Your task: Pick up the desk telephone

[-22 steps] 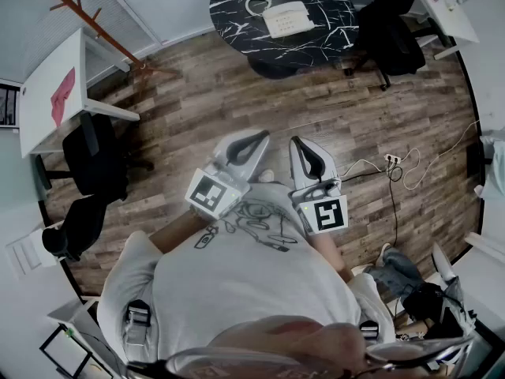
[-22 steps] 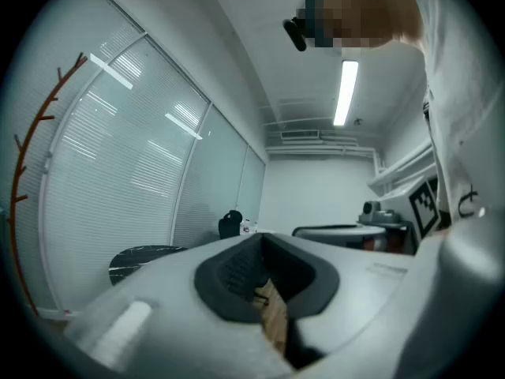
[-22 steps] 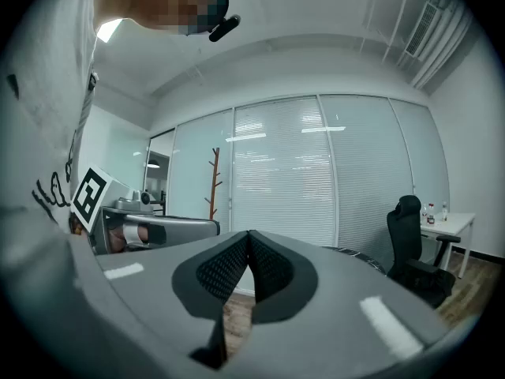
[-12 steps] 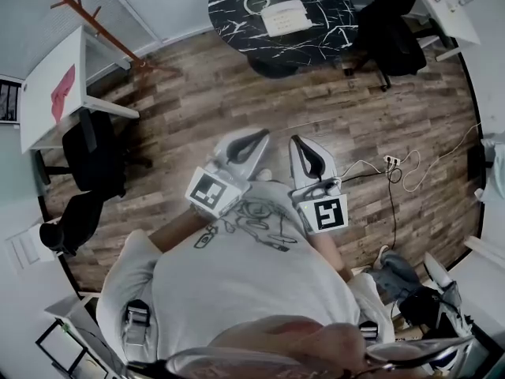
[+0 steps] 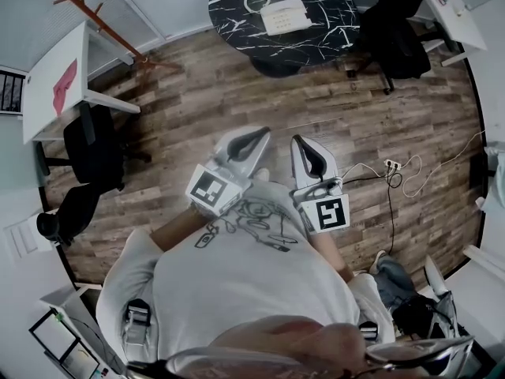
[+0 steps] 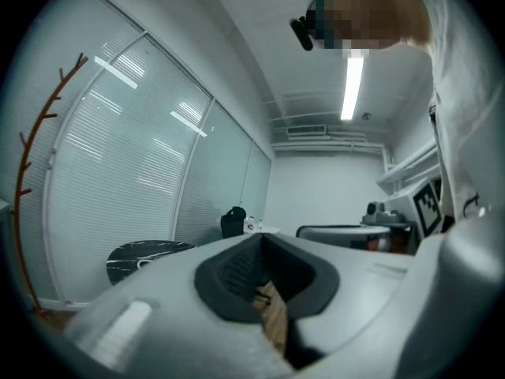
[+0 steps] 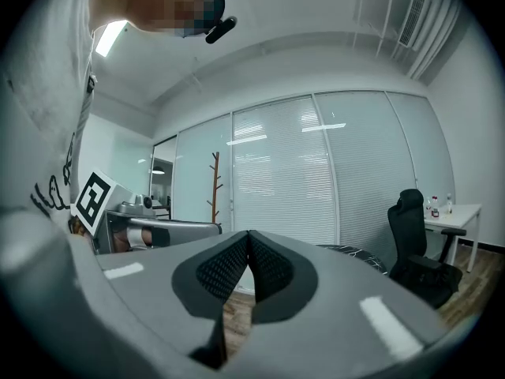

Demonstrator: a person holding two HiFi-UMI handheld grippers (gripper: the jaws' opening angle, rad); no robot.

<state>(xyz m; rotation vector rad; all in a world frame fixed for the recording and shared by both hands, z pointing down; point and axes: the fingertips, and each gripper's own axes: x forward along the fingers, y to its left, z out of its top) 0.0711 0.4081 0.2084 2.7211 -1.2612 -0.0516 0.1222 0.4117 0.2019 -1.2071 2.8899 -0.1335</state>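
A white desk telephone (image 5: pixel 286 16) lies on a round black marble table (image 5: pixel 316 42) at the far side of the room in the head view. My left gripper (image 5: pixel 256 136) and right gripper (image 5: pixel 306 150) are held close to my chest, side by side, pointing level toward that table and far from it. Both are shut with nothing between their jaws. In the left gripper view the marble table (image 6: pixel 146 255) shows small at the lower left. The right gripper view shows its jaws (image 7: pixel 248 239) pressed together and part of the table edge (image 7: pixel 355 253) behind them.
A black office chair (image 5: pixel 394 30) stands right of the marble table, another black chair (image 5: pixel 93 150) at a white desk (image 5: pixel 55 85) on the left. A wooden coat rack (image 5: pixel 95 22) stands by the blinds. A power strip with cables (image 5: pixel 394 168) lies on the wood floor at right.
The view has shifted only slightly. Both grippers stay shut in the same place before my chest.
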